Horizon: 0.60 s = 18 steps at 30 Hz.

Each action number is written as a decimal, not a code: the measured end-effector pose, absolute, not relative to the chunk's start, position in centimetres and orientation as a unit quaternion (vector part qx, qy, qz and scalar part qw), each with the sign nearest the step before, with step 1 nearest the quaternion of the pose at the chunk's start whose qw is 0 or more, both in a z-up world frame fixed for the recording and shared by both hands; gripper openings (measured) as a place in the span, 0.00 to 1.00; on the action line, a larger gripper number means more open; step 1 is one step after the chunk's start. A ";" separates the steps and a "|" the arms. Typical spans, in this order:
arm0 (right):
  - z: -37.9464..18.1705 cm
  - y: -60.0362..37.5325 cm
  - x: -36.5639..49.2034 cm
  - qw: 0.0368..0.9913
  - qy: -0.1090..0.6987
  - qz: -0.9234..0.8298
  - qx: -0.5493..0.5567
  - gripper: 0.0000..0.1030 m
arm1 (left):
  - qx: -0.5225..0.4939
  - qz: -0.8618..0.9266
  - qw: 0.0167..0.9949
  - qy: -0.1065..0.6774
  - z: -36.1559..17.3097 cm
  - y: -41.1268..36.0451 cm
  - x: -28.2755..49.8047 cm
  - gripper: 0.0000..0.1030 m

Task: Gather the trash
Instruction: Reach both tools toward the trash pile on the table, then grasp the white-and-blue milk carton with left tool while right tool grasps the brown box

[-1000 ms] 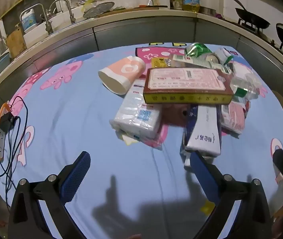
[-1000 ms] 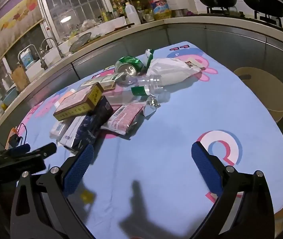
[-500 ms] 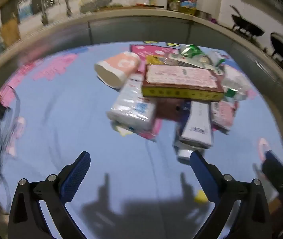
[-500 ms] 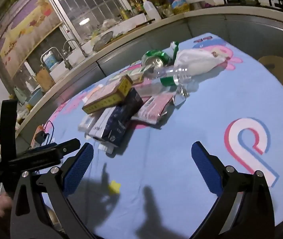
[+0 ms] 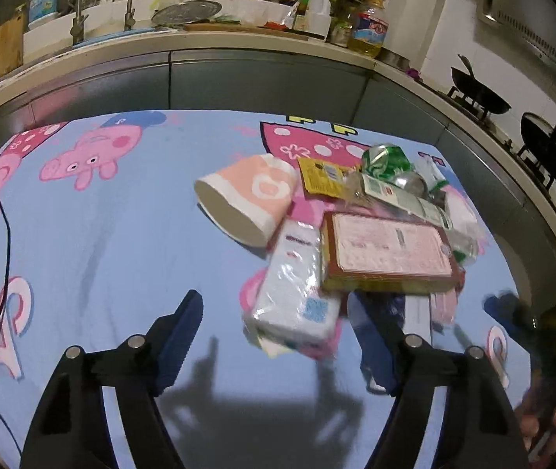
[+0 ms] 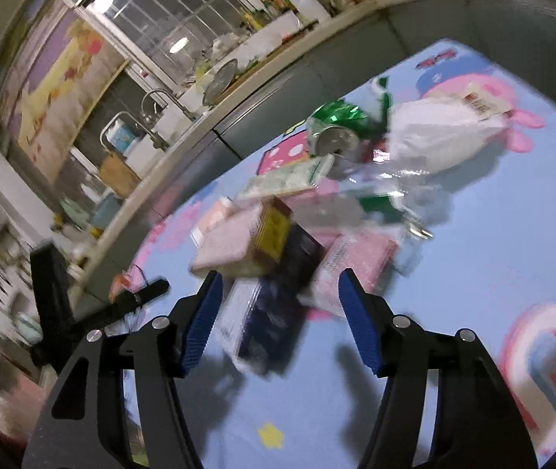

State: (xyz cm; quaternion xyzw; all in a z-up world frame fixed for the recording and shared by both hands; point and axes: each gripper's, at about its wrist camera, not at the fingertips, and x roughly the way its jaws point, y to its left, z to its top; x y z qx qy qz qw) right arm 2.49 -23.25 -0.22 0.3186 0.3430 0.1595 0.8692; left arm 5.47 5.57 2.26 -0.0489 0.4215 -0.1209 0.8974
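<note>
My right gripper (image 6: 279, 318), jaws just narrowing yet clear of the dark box (image 6: 278, 293) at frame centre, risks toppling the pink carton (image 6: 238, 242) stacked above.

Both grippers have black arms with silver screws and ribbed blue fingers (image 5: 182, 328).

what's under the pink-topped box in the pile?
The pink-topped box lies across a tissue pack and a dark blue box; a pink packet pokes out beside them. Anything deeper is covered.
</note>
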 end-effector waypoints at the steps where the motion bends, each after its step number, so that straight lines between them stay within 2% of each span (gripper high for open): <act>1: -0.4 -23.3 4.1 0.858 0.349 0.163 0.339 0.60 | -0.049 -0.121 0.899 0.419 2.3 5.5 5.6 0.74; 8: -1.2 -21.1 9.4 0.846 0.380 0.176 0.332 0.60 | -0.083 -0.172 0.882 0.431 1.8 3.7 8.4 0.74; 9: -1.4 -21.0 9.5 0.843 0.379 0.182 0.336 0.51 | -0.084 -0.179 0.879 0.434 1.5 4.1 8.7 0.71; 10: -1.5 -21.0 9.5 0.841 0.377 0.190 0.338 0.32 | -0.089 -0.209 0.867 0.443 1.0 4.3 9.5 0.67; 11: -1.5 -20.9 9.3 0.839 0.376 0.199 0.339 0.32 | -0.094 -0.222 0.861 0.448 0.9 3.7 9.6 0.59; 12: -1.4 -21.0 9.0 0.837 0.374 0.206 0.342 0.29 | -0.095 -0.234 0.856 0.450 0.8 3.1 9.5 0.57; 18: -0.4 -25.3 3.3 0.846 0.318 0.197 0.379 0.24 | -0.079 -0.303 0.845 0.433 1.7 -1.1 7.3 0.59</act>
